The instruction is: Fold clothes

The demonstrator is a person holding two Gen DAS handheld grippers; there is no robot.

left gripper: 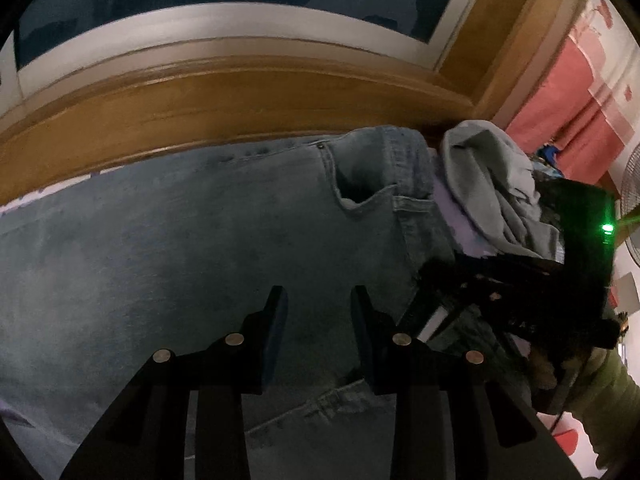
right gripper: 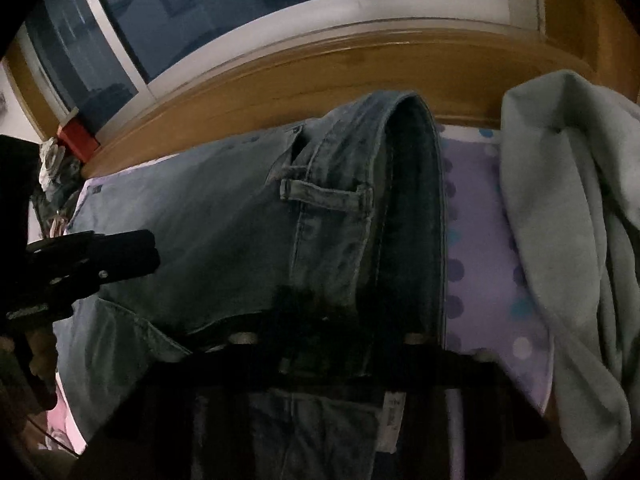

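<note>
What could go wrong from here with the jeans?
1. The right hand-held gripper pinches only the jeans at the waistband; the heavy denim may slip out in a lift.
2. The left hand-held gripper is open over the denim, holding nothing, so a fold could drag unevenly.
3. The grey garment lies close beside the waistband and could get caught in.

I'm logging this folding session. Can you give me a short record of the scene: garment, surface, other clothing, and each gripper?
garment: blue jeans, spread flat, waistband lifted
surface: purple polka-dot sheet
other clothing: light grey-green garment, crumpled beside the waistband
left gripper: jaws apart above the denim, holding nothing
right gripper: blurred, closed on the jeans' waistband
backdrop: wooden ledge under a window
</note>
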